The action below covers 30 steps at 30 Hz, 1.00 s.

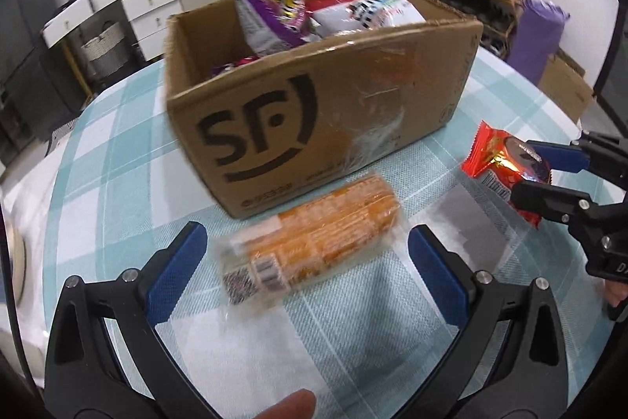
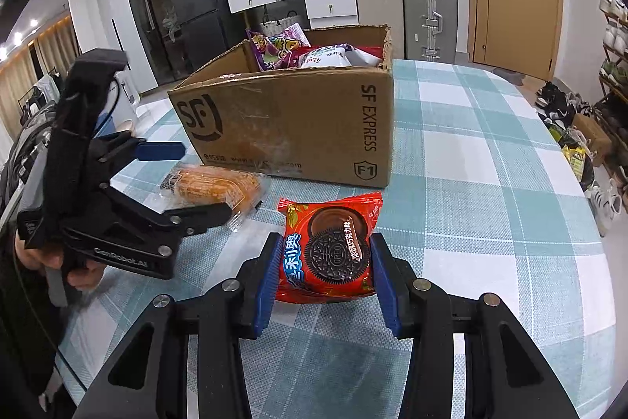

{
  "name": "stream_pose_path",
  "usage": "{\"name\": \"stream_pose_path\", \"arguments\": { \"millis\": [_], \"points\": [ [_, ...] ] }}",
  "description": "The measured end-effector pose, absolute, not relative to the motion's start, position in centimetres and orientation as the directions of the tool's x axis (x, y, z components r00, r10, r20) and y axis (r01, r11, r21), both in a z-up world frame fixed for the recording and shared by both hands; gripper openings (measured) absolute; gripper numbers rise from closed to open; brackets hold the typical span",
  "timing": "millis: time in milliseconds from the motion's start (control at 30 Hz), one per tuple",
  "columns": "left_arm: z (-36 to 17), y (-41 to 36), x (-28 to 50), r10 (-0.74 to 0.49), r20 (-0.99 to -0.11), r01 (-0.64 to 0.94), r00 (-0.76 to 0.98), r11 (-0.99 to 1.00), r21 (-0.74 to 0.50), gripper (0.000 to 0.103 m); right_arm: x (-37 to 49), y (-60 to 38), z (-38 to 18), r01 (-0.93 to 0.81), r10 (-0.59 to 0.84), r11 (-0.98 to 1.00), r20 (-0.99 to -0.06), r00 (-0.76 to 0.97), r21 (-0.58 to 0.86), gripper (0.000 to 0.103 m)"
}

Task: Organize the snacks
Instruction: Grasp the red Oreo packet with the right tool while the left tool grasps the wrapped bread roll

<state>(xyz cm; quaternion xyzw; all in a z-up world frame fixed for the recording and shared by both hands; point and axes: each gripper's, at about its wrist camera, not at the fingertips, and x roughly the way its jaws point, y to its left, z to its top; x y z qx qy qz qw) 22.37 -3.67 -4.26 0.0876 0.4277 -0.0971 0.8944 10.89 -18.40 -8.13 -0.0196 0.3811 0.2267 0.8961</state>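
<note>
Checked teal tablecloth point(image 2: 471, 160), brown cardboard box point(image 2: 298, 128) part-filled. Right gripper point(image 2: 325, 271) pinched red Oreo packet point(image 2: 327, 250), presumably for boxing. Left gripper point(image 1: 306, 254) spread around orange wrapped snack roll point(image 1: 310, 234).

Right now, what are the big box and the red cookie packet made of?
The box looks like brown corrugated cardboard: matte, ragged rim, printed logo. The red cookie packet, shut in the right gripper, looks like glossy plastic or foil film: shiny glare, crimped edges.

Table with teal-and-white checked cloth point(image 2: 471, 152), cardboard box point(image 2: 298, 128) on it, orange snack packet point(image 1: 310, 234) lying just beside box
</note>
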Motion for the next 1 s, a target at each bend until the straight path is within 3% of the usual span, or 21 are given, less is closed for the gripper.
{"name": "stream_pose_path", "arguments": {
  "millis": [167,533,600,767,1000],
  "points": [
    [-5.0,-5.4,24.0,-0.111,-0.815,0.326,0.568,0.940,0.099,0.102,11.0,-18.7,-8.1,-0.415,0.393,0.898,-0.692,0.605,0.147,0.044],
    [-5.2,-5.8,24.0,-0.215,-0.861,0.389,0.460,0.921,-0.022,0.102,11.0,-19.1,-8.0,-0.408,0.400,0.898,-0.689,0.605,0.163,0.044],
    [-4.9,-5.8,23.5,-0.244,-0.843,0.395,0.479,0.918,-0.041,0.098,11.0,-19.2,-7.9,-0.408,0.403,0.898,-0.687,0.605,0.167,0.044],
    [-4.0,-4.9,23.7,-0.229,-0.825,0.367,0.517,0.930,-0.028,0.067,10.9,-19.3,-7.7,-0.409,0.409,0.896,-0.682,0.607,0.173,0.044],
    [-4.7,-4.8,21.1,-0.221,-0.820,0.390,0.527,0.921,0.003,0.056,10.7,-19.3,-7.4,-0.412,0.415,0.894,-0.676,0.610,0.177,0.044]
  ]
}}
